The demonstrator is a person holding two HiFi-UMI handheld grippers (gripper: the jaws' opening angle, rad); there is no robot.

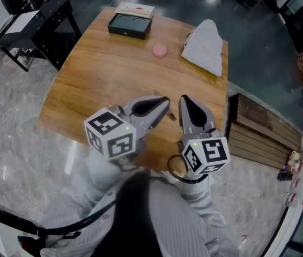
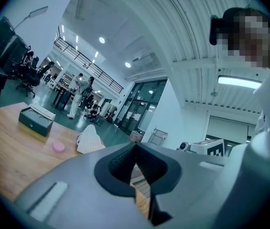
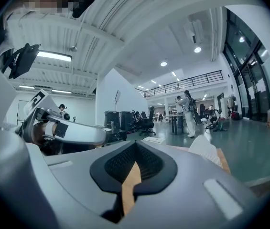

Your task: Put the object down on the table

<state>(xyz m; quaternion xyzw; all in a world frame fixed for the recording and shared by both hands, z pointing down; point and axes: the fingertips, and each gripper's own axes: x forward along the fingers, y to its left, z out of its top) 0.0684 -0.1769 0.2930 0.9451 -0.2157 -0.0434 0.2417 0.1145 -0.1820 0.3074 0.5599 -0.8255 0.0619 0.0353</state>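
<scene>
A wooden table [image 1: 113, 74] carries a dark box [image 1: 130, 25], a small pink round object [image 1: 159, 50] and a folded white cloth [image 1: 205, 46] at its far end. My left gripper [image 1: 167, 104] and right gripper [image 1: 183, 101] hover side by side over the table's near edge. Both are shut with nothing between their jaws. In the left gripper view the dark box [image 2: 36, 121], the pink object [image 2: 58, 147] and the white cloth [image 2: 90, 140] lie ahead; the left gripper's tips [image 2: 135, 146] meet. The right gripper's tips [image 3: 135, 144] meet too, with the cloth [image 3: 205, 149] to the right.
A black chair and side furniture [image 1: 38, 28] stand left of the table. A slatted wooden bench [image 1: 264, 133] lies to the right. A marbled floor [image 1: 17, 154] surrounds the near side. People stand in the far hall in both gripper views.
</scene>
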